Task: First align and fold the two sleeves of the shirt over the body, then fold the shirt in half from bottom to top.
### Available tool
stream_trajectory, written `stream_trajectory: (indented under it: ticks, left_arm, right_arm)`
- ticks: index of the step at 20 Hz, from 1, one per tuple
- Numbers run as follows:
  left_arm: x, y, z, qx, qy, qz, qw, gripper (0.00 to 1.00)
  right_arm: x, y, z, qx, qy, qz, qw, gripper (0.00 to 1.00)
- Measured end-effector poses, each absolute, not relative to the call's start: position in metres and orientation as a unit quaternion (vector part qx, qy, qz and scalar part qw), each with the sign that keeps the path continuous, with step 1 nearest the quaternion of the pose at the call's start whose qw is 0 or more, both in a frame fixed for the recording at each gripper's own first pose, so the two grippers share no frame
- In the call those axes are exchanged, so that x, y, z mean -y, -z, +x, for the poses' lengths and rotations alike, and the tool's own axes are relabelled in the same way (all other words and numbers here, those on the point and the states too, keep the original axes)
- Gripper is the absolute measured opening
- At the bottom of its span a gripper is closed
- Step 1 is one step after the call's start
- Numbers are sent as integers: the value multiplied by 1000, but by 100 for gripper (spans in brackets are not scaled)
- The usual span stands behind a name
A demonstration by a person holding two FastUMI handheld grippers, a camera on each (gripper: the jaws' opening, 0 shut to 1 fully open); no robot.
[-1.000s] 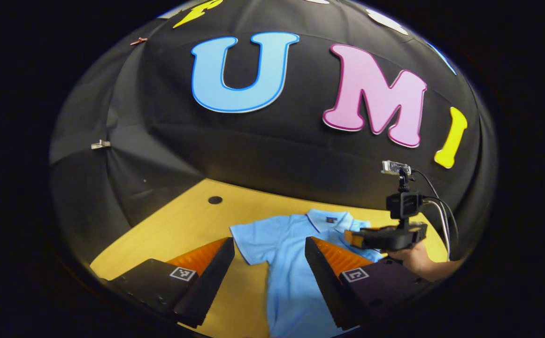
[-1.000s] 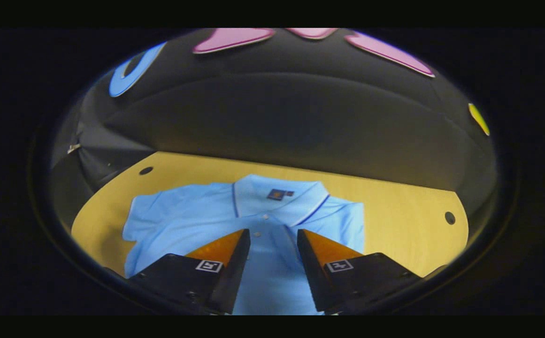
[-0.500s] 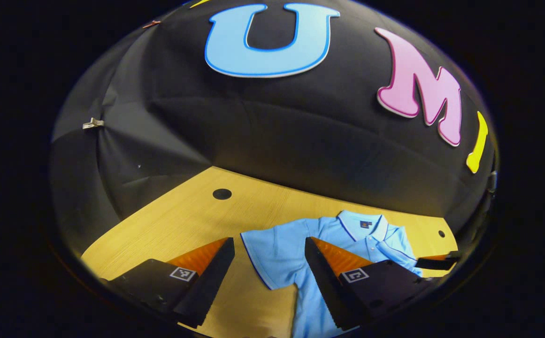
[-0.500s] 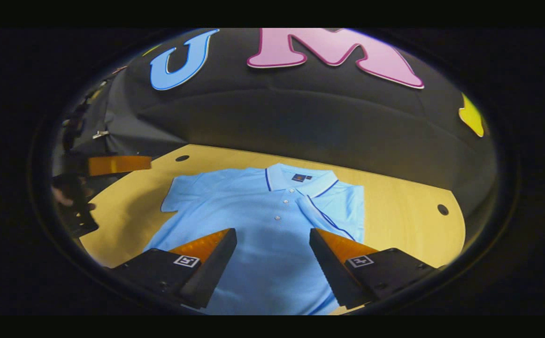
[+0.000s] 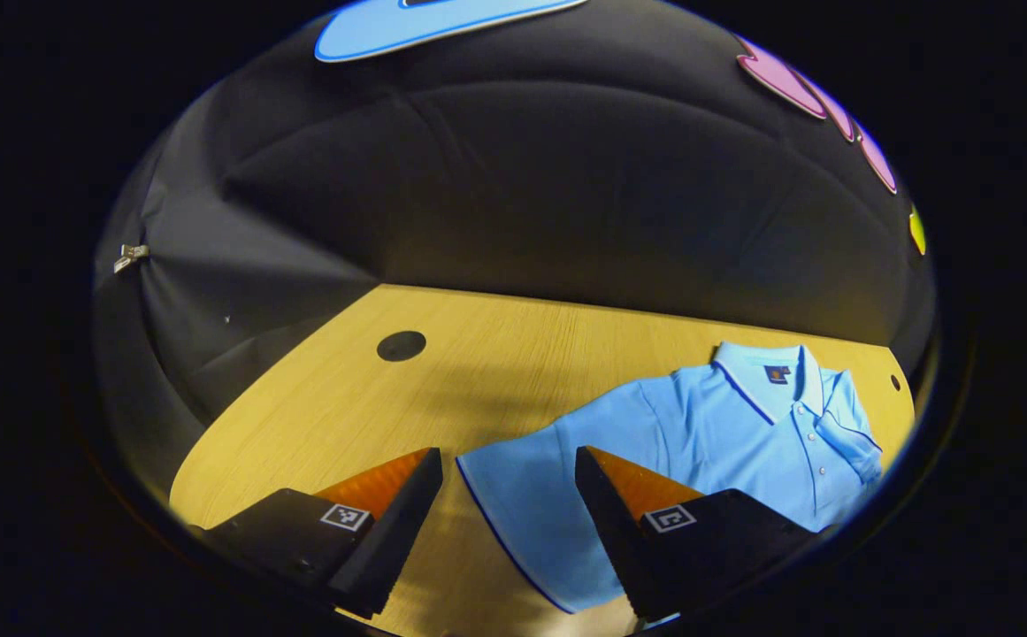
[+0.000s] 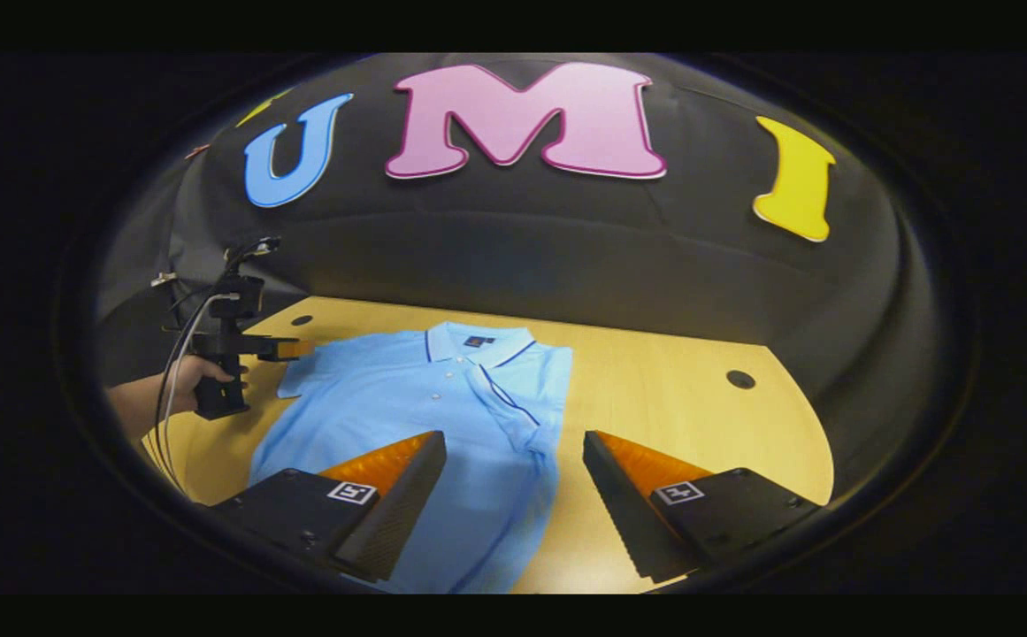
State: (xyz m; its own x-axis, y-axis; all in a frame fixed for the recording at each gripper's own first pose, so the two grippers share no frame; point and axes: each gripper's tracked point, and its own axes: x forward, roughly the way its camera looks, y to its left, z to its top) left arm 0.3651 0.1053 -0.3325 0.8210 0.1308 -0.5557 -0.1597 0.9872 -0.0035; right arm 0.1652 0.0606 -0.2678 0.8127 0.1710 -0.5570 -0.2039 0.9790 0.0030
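Observation:
A light blue polo shirt (image 6: 389, 407) lies face up on the yellow wooden table (image 6: 655, 416), collar toward the wall. One sleeve (image 6: 513, 402) is folded over the body. The other sleeve (image 5: 522, 495) lies spread flat on the table. My left gripper (image 5: 506, 456) is open, and this spread sleeve's hem shows between its fingers, just below them. In the right gripper view the left gripper (image 6: 292, 350) hovers at that sleeve (image 6: 310, 372), held by a hand (image 6: 137, 402). My right gripper (image 6: 513, 438) is open above the shirt's lower edge, holding nothing.
Round holes mark the table top (image 5: 401, 345) (image 6: 740, 379). Bare wood stretches beside the shirt on both sides (image 5: 318, 416). The black cloth wall rises right behind the table's far edge. Cables trail from the left gripper (image 6: 177, 345).
The right gripper opened wider and pulled back from the shirt, leaving one sleeve folded over the body. The left gripper swung out and came down close to the spread sleeve.

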Motion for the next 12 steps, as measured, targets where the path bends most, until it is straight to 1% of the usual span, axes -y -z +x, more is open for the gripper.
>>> stream_trajectory:
  ticks: [2, 3, 4, 5, 7, 8, 9, 10, 12]
  left_arm:
    - [-101, 348, 369, -310, -58, -25, 949, 97]
    - [-100, 354, 364, -327, -56, -20, 943, 96]
    - [-103, 350, 373, -311, -51, -15, 949, 97]
    - [-99, 354, 376, -317, -46, -18, 947, 100]
    - [-97, 353, 376, -310, -41, -18, 950, 95]
    - [-96, 353, 378, -308, -37, -18, 950, 92]
    - [-93, 353, 379, -308, -32, -17, 951, 75]
    - [-90, 352, 378, -309, -27, -17, 951, 62]
    - [-80, 352, 381, -306, -17, -20, 952, 34]
  right_arm:
    - [-47, 276, 161, -301, -83, -21, 950, 96]
    - [-41, 283, 158, -310, -77, -17, 948, 98]
    - [-37, 288, 155, -318, -72, -12, 945, 96]
    - [-32, 294, 152, -326, -67, -7, 943, 98]
    - [-25, 302, 146, -335, -60, -2, 940, 98]
    - [-22, 306, 143, -339, -58, -2, 939, 96]
    - [-19, 311, 141, -344, -57, -2, 937, 98]
    - [-18, 315, 139, -349, -57, -2, 936, 96]
    - [-16, 320, 138, -354, -55, 4, 934, 98]
